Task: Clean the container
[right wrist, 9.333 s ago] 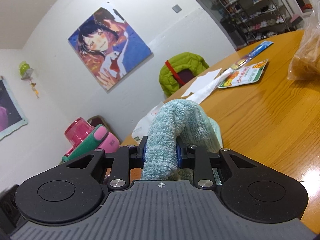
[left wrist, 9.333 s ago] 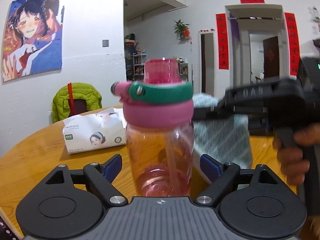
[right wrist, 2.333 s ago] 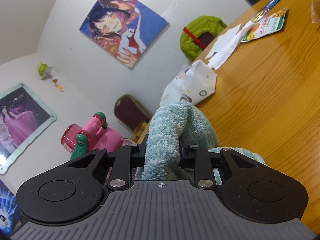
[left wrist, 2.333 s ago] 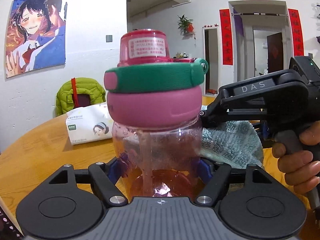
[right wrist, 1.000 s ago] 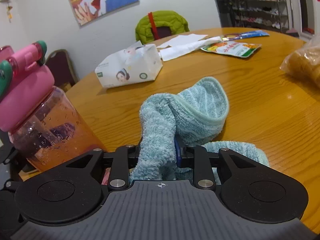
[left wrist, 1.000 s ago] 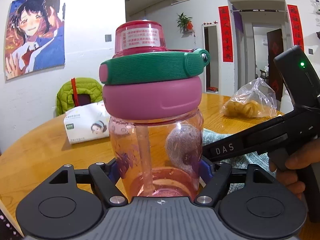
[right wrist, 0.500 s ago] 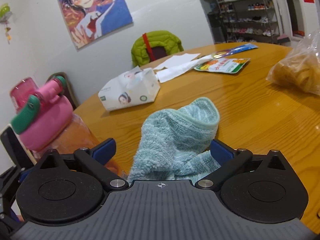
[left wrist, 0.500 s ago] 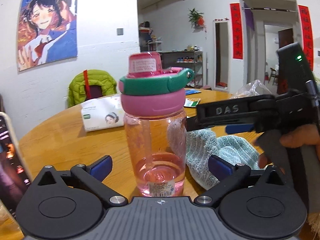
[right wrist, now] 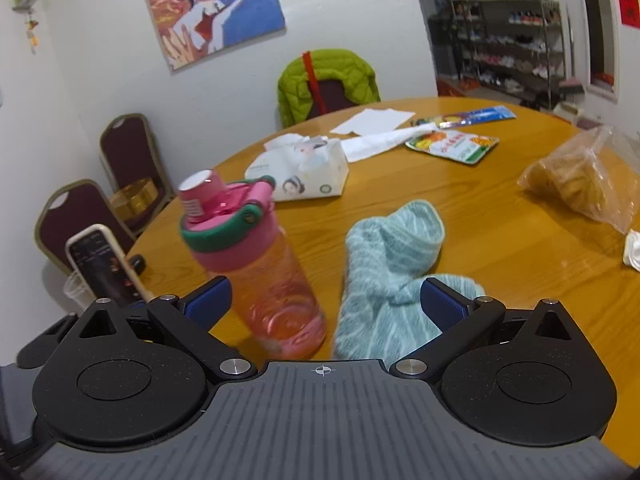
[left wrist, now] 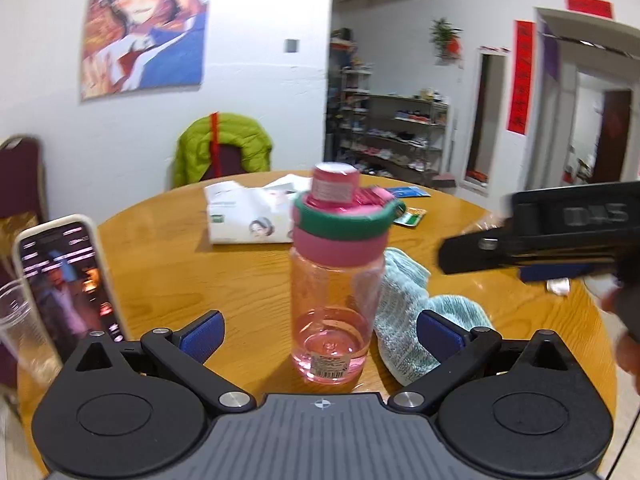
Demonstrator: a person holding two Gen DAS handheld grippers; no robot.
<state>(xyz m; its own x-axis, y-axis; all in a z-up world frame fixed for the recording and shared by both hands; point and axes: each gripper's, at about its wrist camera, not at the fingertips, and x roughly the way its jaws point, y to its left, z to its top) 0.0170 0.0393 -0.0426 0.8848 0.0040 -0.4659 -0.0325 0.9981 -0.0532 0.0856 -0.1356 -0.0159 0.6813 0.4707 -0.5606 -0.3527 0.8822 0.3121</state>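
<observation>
A clear pink water bottle [left wrist: 336, 296] with a pink and green lid stands upright on the round wooden table [left wrist: 240, 276]. It shows again in the right wrist view as the bottle [right wrist: 264, 264]. A crumpled light blue towel [left wrist: 404, 320] lies on the table just right of it, seen too as the towel [right wrist: 394, 264]. My left gripper [left wrist: 320, 330] is open, pulled back from the bottle, its blue pads wide apart. My right gripper [right wrist: 324, 302] is open above the towel and holds nothing; its black body [left wrist: 560, 236] crosses the right of the left wrist view.
A phone [left wrist: 68, 280] leans against a clear plastic cup [left wrist: 20, 332] at the left table edge. A tissue pack [right wrist: 304, 172], papers [right wrist: 376, 128], snack packets [right wrist: 452, 144] and a plastic bag of food [right wrist: 580, 184] lie further back. Chairs [right wrist: 124, 156] stand beyond the table.
Both grippers opened and drew back upward. The left let go of the bottle, which now stands free; the right let go of the towel, which lies on the table.
</observation>
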